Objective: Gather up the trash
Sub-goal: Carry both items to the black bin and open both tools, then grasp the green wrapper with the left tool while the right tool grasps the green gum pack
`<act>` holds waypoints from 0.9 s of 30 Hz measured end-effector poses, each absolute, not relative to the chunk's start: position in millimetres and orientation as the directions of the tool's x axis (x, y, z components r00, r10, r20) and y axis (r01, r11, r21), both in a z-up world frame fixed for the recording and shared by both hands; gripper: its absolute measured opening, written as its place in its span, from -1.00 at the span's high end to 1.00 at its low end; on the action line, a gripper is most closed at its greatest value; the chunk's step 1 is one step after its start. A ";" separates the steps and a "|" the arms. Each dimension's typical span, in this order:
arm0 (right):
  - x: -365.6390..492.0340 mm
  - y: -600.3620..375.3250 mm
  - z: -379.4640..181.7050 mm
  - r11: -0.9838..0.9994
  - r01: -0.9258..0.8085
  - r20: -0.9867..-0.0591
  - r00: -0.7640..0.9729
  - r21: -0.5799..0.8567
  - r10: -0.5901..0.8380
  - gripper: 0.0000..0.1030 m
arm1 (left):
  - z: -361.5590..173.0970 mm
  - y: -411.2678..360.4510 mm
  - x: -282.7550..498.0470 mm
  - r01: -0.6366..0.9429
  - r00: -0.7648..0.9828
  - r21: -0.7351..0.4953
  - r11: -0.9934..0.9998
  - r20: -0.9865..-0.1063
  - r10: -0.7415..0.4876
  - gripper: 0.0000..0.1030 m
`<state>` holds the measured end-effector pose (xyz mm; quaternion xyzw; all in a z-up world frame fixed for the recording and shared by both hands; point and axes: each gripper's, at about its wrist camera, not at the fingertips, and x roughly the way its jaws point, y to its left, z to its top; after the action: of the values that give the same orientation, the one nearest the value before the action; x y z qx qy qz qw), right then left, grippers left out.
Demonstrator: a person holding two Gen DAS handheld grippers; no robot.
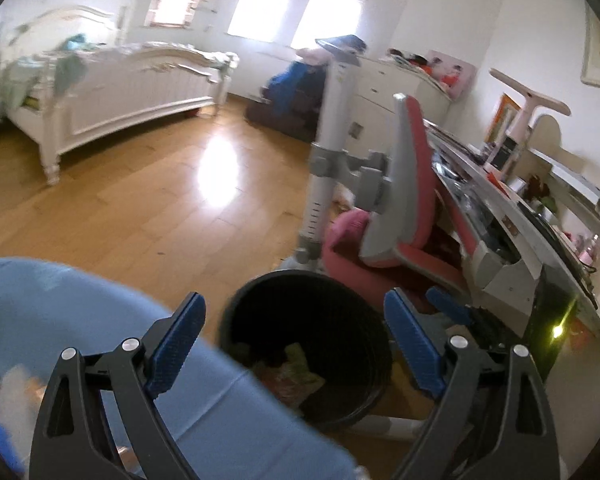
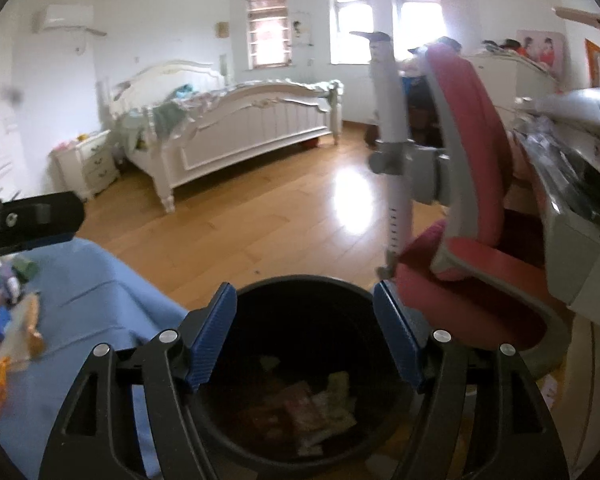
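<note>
A black round trash bin (image 1: 256,308) stands on the wood floor with wrappers (image 1: 290,376) at its bottom. It also shows in the right wrist view (image 2: 300,292), with pink and green wrappers (image 2: 320,404) inside. My left gripper (image 1: 296,340) is open and empty, above the bin and the edge of a blue-covered table (image 1: 80,292). My right gripper (image 2: 305,334) is open and empty, right over the bin's mouth. The left gripper's tip (image 2: 40,218) shows at the left of the right wrist view. Loose bits of trash (image 2: 16,312) lie on the blue cloth (image 2: 92,292).
A pink and grey chair (image 1: 404,208) stands just right of the bin, against a cluttered desk (image 1: 512,216). A white bed (image 2: 236,128) and nightstand (image 2: 88,164) stand across the wood floor (image 2: 260,216). A white dresser (image 1: 388,92) is at the back.
</note>
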<state>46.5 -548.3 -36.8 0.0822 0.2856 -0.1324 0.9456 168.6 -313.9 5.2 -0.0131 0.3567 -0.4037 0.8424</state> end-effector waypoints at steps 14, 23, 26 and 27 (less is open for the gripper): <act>101.6 -390.7 28.7 0.982 -0.129 -0.526 0.830 0.141 0.184 -0.38 | 11.2 -53.8 187.6 0.227 0.705 -0.289 0.930 -0.610 -0.362 -0.75; 197.0 -269.3 38.9 0.903 -0.418 -0.632 0.674 0.099 0.382 -0.07 | -38.7 20.2 249.3 0.027 0.616 -0.312 0.950 -0.743 -0.261 -0.69; 236.5 -236.0 18.6 0.876 -0.479 -0.706 0.601 0.055 0.374 -0.03 | -49.8 20.6 263.3 0.038 0.584 -0.315 0.948 -0.763 -0.276 -0.52; 252.7 -225.6 8.4 0.871 -0.491 -0.736 0.585 0.014 0.341 -0.03 | -51.6 21.4 263.6 0.045 0.582 -0.316 0.948 -0.763 -0.282 -0.51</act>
<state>252.7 -225.6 8.4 -0.0960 0.3905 0.2350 0.8849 263.6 21.4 -51.6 -0.1324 0.4476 -0.0931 0.8795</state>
